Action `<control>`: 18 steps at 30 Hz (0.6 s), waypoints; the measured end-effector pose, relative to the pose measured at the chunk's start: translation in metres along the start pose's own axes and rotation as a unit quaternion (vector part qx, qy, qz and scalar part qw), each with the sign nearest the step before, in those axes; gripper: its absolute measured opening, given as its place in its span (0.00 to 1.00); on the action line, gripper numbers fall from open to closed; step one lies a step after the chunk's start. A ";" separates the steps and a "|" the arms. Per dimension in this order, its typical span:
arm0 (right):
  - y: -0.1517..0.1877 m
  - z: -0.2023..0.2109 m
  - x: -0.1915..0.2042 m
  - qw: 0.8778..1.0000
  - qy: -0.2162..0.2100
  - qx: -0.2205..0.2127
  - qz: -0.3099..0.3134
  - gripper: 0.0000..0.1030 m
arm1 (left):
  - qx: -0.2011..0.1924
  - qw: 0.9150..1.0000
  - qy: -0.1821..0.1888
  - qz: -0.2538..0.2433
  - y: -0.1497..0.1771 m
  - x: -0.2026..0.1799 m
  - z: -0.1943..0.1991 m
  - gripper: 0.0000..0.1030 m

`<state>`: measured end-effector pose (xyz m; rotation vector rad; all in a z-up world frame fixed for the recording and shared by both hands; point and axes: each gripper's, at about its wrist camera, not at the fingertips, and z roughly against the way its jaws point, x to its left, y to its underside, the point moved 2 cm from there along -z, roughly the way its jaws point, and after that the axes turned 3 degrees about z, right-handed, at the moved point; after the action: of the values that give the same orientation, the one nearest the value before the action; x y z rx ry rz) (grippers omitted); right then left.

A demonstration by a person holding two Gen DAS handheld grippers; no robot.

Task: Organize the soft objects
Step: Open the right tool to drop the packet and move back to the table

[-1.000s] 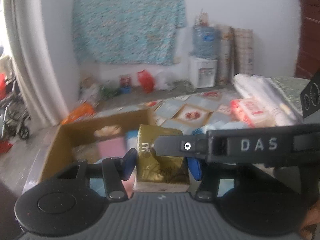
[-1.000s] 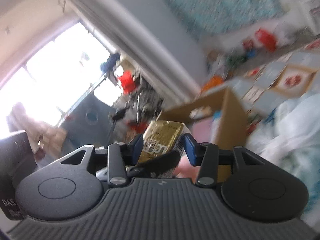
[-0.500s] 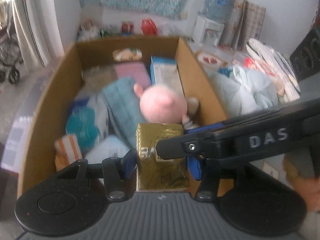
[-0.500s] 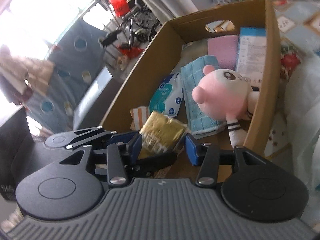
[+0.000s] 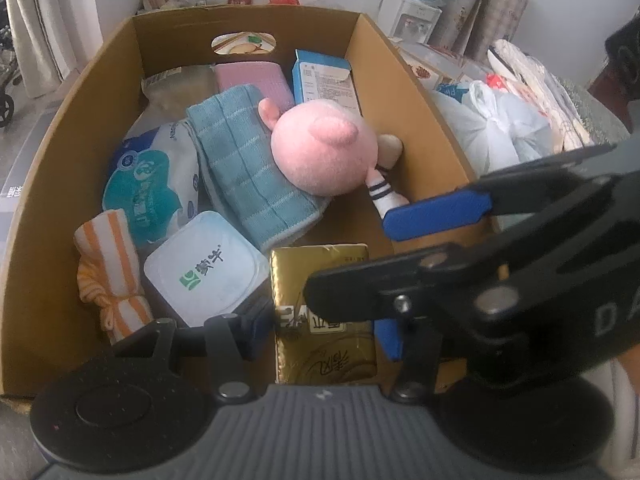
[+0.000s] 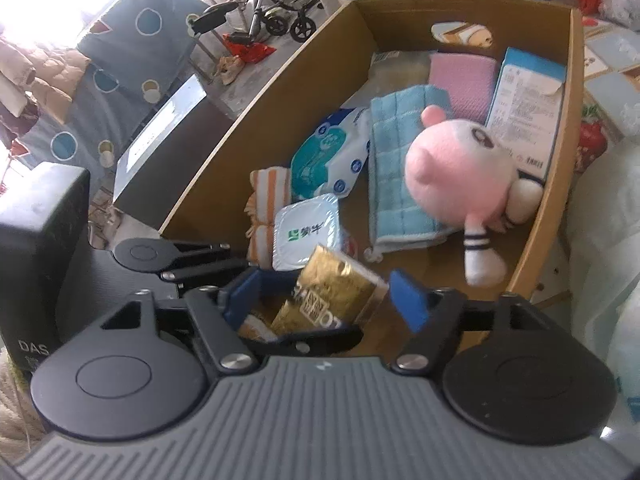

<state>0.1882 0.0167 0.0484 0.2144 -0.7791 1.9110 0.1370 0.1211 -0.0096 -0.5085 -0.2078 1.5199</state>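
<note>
Gold foil packet (image 5: 324,320) now sits low in the frame, down inside the cardboard box (image 5: 404,92) instead of up in the air, left gripper (image 5: 320,328) clamped on it while the right gripper (image 6: 326,300) is opening, blue pads off it, pink plush (image 5: 324,148) just above.

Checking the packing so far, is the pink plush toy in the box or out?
In. The pink plush toy lies inside the cardboard box, partly on a blue towel.

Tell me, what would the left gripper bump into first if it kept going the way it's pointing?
Probably nothing new: the left gripper already has the gold packet between its fingers. Straight beyond it lies the blue towel in the cardboard box, though depth is hard to judge.
</note>
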 end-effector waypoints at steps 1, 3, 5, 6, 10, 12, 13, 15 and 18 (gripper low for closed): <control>0.001 0.002 0.000 1.000 0.001 -0.003 0.002 0.71 | -0.003 1.000 -0.002 -0.003 0.000 0.000 -0.001 0.53; -0.001 -0.003 -0.004 1.000 0.004 -0.007 0.006 0.71 | -0.012 1.000 -0.004 -0.007 -0.001 -0.001 -0.001 0.54; -0.003 -0.005 -0.007 1.000 0.005 -0.012 0.008 0.71 | -0.017 1.000 -0.001 -0.012 -0.001 -0.002 -0.001 0.55; -0.003 -0.004 -0.008 1.000 0.004 -0.014 0.007 0.71 | -0.021 1.000 0.002 -0.013 -0.001 -0.003 -0.001 0.55; -0.003 -0.003 -0.016 1.000 0.002 -0.022 0.001 0.71 | -0.034 0.999 -0.001 -0.020 -0.001 -0.007 -0.001 0.57; -0.001 0.002 -0.020 0.999 -0.002 -0.033 -0.004 0.71 | -0.042 0.999 -0.002 -0.021 0.000 -0.008 0.001 0.59; 0.000 0.005 -0.022 0.999 -0.005 -0.040 -0.007 0.71 | -0.046 0.999 -0.002 -0.021 0.000 -0.009 0.003 0.62; 0.004 0.015 -0.027 0.998 -0.020 -0.063 -0.017 0.71 | -0.060 0.998 -0.003 -0.024 0.000 -0.012 0.009 0.66; 0.012 0.031 -0.036 0.994 -0.032 -0.101 -0.028 0.71 | -0.087 0.996 -0.005 -0.038 0.001 -0.021 0.022 0.75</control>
<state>0.1882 -0.0324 0.0506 0.1710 -0.9920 1.7660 0.1256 0.1047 0.0131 -0.6241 -0.3648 1.4376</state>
